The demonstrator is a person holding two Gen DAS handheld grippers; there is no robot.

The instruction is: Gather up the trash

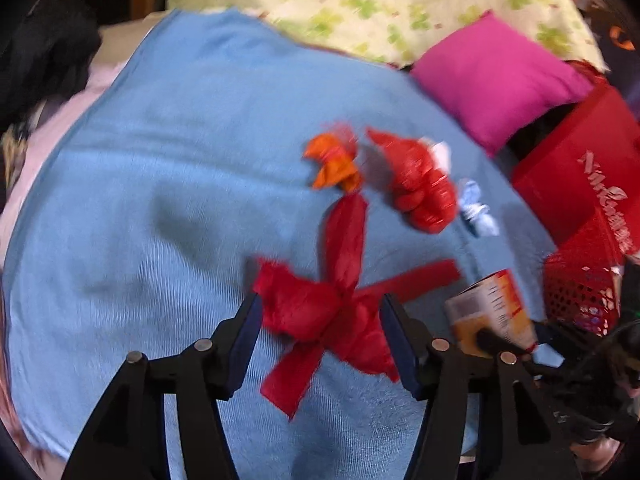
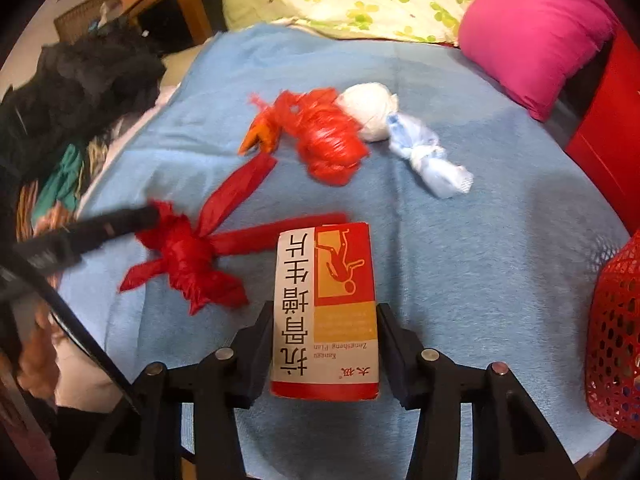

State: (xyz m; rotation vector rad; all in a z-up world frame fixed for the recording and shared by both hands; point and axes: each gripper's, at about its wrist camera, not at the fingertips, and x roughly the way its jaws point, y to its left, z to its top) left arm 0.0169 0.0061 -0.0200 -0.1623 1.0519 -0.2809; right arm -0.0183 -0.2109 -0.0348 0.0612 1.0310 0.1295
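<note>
The right hand-held gripper [image 2: 324, 344] is reaching down along a red-and-white medicine box [image 2: 325, 312] at the bottom centre of its view, its jaws straddling the box's long sides; the right one shows a sliver of gap and the left sits right at the edge, so I cannot tell whether they are pressing yet. Taking it across the narrow width looks like the sensible hold for a flat carton. In the other view, the left hand-held gripper [image 1: 320, 334] is standing spread at the lower centre, its jaws flanking a knotted red plastic bag [image 1: 332, 312] without squeezing it, lined up on the bulky knot rather than the loose tails, probably because the knot gives something firm to pinch. Farther up the blue blanket [image 1: 168, 168], the remaining trash is lying clustered: an orange scrap [image 1: 334, 162], a crumpled red bag [image 1: 420, 184], a white wad [image 2: 370, 110] and a pale blue twisted bag [image 2: 430, 160]. A red mesh basket [image 2: 616, 344] is sitting at the right edge, near both tools, likely the collecting bin. A pink pillow [image 2: 536, 32] is lying at the upper right.
</note>
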